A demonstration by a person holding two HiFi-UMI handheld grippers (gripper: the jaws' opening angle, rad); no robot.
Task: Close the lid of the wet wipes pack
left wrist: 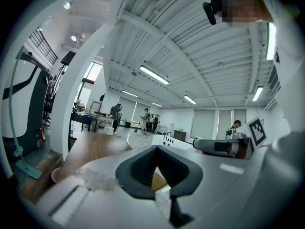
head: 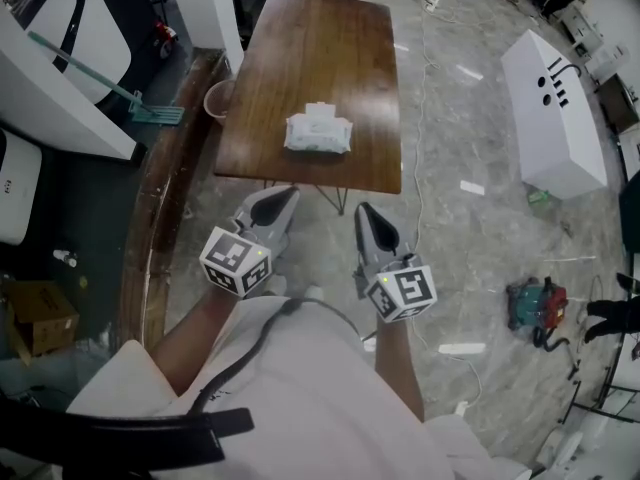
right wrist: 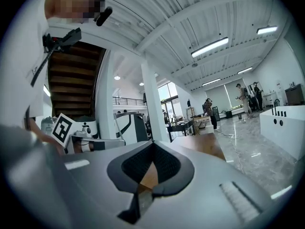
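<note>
The wet wipes pack (head: 318,133) is white and lies in the middle of the brown wooden table (head: 300,58). A white flap shows at its far edge. Both grippers hover side by side in front of the table's near edge, pointing toward it and well short of the pack. My left gripper (head: 281,198) is shut with nothing in it, and so is my right gripper (head: 366,212). In the left gripper view the left gripper (left wrist: 156,152) has its jaws together over the tabletop (left wrist: 90,149). The right gripper (right wrist: 153,148) looks the same in its own view. Neither gripper view shows the pack.
A pink bucket (head: 218,98) stands at the table's left side beside a long-handled squeegee (head: 140,108). A white box-shaped unit (head: 555,108) stands on the floor at the right. A green and red tool (head: 535,303) and a cable (head: 420,168) lie on the floor.
</note>
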